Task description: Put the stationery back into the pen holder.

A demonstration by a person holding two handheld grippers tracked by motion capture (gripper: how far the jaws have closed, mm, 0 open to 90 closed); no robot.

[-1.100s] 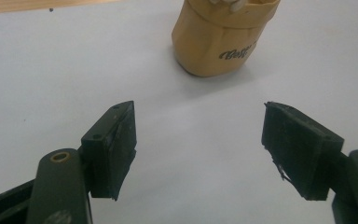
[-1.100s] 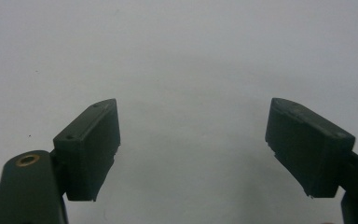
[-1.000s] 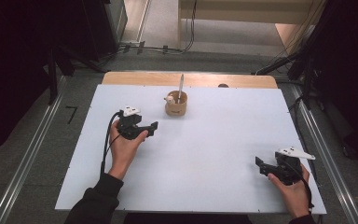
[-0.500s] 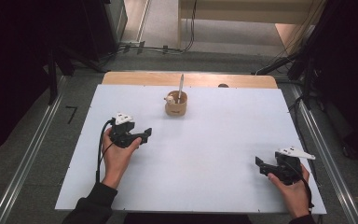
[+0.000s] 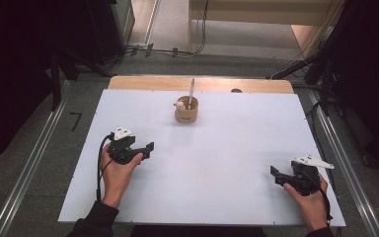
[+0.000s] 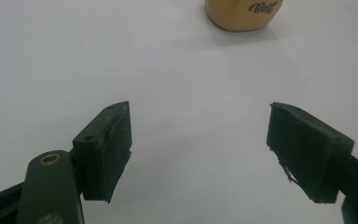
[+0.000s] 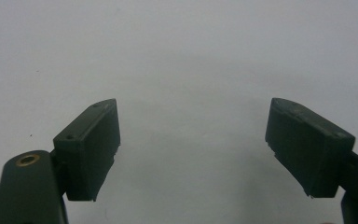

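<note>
Grippers sit low on both sides of the white table as we hold them, one in each hand. Our left gripper rests on the left half of the board, its black jaws aimed toward the middle; in the left gripper view we see those jaws spread wide with bare white surface between them and nothing clamped. Our left hand wraps the body from behind, and a black cable loops along the wrist.

Our right gripper lies near the front right corner, well apart from the left one, with its grey three-cornered plate on top. In the right gripper view its jaws also stand wide apart over plain table, holding nothing. Our right hand grips it from below.

Nearest our left tool is the wooden cup, which stands upright toward the far side of the table, around the centre line. A pale slim stick leans up out of it, and a small whitish piece sits at its rim; we cannot tell what that piece is. In the left gripper view the cup's tan base shows at the top edge, ahead of the jaws and off to the right, with dark script on its side. Beyond the white board a strip of wooden tabletop shows.
</note>
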